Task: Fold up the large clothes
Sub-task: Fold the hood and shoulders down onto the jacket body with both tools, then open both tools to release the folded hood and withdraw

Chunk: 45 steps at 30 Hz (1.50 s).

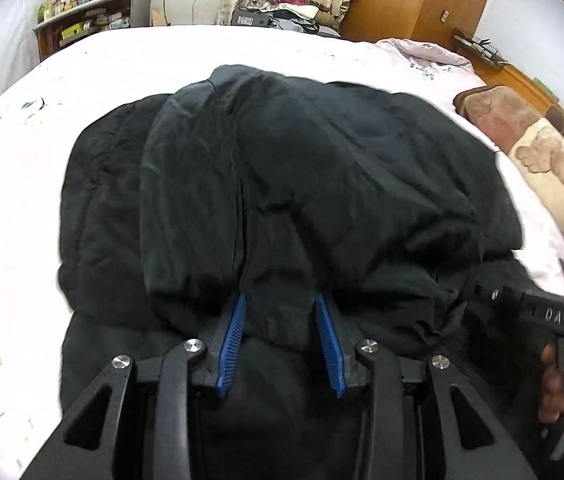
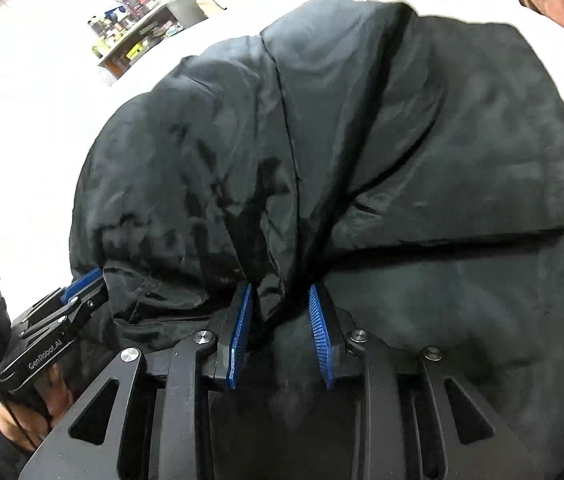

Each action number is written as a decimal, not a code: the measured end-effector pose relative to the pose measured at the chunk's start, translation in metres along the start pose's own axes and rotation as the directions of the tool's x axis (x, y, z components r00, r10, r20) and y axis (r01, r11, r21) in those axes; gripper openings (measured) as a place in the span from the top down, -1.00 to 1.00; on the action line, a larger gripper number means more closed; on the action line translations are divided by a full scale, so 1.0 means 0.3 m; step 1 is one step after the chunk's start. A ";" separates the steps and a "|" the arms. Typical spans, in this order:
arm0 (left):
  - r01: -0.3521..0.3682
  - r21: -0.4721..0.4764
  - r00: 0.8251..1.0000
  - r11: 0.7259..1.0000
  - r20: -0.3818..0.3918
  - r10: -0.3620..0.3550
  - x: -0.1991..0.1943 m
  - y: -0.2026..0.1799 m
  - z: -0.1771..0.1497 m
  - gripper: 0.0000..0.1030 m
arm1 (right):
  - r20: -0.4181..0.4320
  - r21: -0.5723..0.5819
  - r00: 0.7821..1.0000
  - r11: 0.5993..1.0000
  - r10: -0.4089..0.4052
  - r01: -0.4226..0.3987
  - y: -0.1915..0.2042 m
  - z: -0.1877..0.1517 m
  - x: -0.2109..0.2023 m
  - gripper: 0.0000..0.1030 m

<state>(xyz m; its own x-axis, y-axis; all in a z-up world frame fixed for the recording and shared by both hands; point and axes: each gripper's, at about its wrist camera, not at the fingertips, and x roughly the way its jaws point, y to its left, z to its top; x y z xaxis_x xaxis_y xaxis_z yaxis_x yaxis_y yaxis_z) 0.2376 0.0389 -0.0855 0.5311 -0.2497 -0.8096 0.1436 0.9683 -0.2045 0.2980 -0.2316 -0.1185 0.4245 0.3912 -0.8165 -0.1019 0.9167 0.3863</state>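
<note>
Gripping a bunched fold of the black padded coat [image 1: 282, 184] — both grippers at its near edge over the bed [image 1: 22, 184].

Left gripper [image 1: 282, 300] and right gripper [image 2: 280, 292] each pinched slick fabric between blue pads. The likely risks — the shiny shell slipping free under the coat's weight, or uneven pulls skewing the fold.

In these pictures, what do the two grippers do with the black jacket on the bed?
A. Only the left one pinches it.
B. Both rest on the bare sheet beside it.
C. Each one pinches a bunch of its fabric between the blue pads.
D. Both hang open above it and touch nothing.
C: the left gripper and the right gripper each have black jacket fabric bunched between their blue pads.
</note>
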 end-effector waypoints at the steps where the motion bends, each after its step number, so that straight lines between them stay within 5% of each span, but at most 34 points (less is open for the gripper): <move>1: 0.014 -0.004 1.000 1.000 0.005 -0.014 -0.032 0.001 0.002 0.23 | 0.034 -0.018 0.999 1.000 -0.007 0.007 0.009 0.004 -0.053 0.43; 8: 0.008 -0.003 0.979 1.000 0.202 -0.007 -0.139 -0.008 0.218 0.03 | 0.246 -0.120 0.967 0.988 -0.061 0.093 0.031 0.193 -0.230 0.40; 13: -0.078 -0.072 0.987 0.994 0.137 0.087 0.076 0.059 0.339 0.03 | 0.249 -0.117 0.961 0.981 -0.124 0.157 -0.013 0.359 -0.115 0.40; 16: -0.086 -0.085 0.991 0.993 0.098 0.094 0.193 0.108 0.270 -0.01 | 0.178 -0.077 0.967 0.977 -0.181 0.197 -0.117 0.340 -0.003 0.44; 22: -0.102 -0.053 0.985 0.993 0.136 0.108 0.200 0.095 0.228 0.00 | 0.189 -0.063 0.965 0.979 -0.181 0.196 -0.154 0.289 0.042 0.44; 26: -0.092 -0.029 0.980 0.995 0.172 0.096 0.051 0.052 0.231 0.01 | 0.223 -0.055 0.957 0.977 -0.188 0.205 -0.111 0.324 -0.080 0.43; 30: -0.007 0.008 0.972 1.000 0.234 0.005 -0.059 0.008 0.151 0.01 | 0.324 -0.123 0.944 0.987 -0.062 0.107 0.005 0.247 -0.214 0.40; 34: -0.039 0.006 0.991 0.999 0.130 0.037 0.059 -0.005 0.071 -0.01 | 0.210 -0.193 0.977 0.978 -0.041 0.082 0.073 0.181 -0.077 0.40; 38: -0.046 -0.004 0.992 0.999 0.119 0.046 0.097 0.001 0.066 -0.03 | 0.161 -0.190 0.984 0.976 -0.079 0.109 0.045 0.167 0.043 0.43; 42: -0.064 0.004 0.993 0.998 0.103 0.063 0.053 -0.026 0.077 -0.01 | 0.142 -0.209 0.984 0.968 -0.109 0.137 0.058 0.178 0.025 0.43; 45: 0.010 -0.018 0.988 1.000 0.152 -0.007 -0.057 -0.053 0.048 0.01 | 0.188 -0.202 0.979 0.972 -0.078 0.116 0.083 0.136 -0.082 0.43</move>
<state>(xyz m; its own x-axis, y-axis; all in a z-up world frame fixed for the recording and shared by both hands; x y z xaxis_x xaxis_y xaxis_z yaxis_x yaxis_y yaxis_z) 0.2382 0.0278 -0.0604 0.6508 -0.2550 -0.7152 0.1341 0.9657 -0.2223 0.3216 -0.2216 -0.0713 0.5926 0.2962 -0.7490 -0.2315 0.9533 0.1938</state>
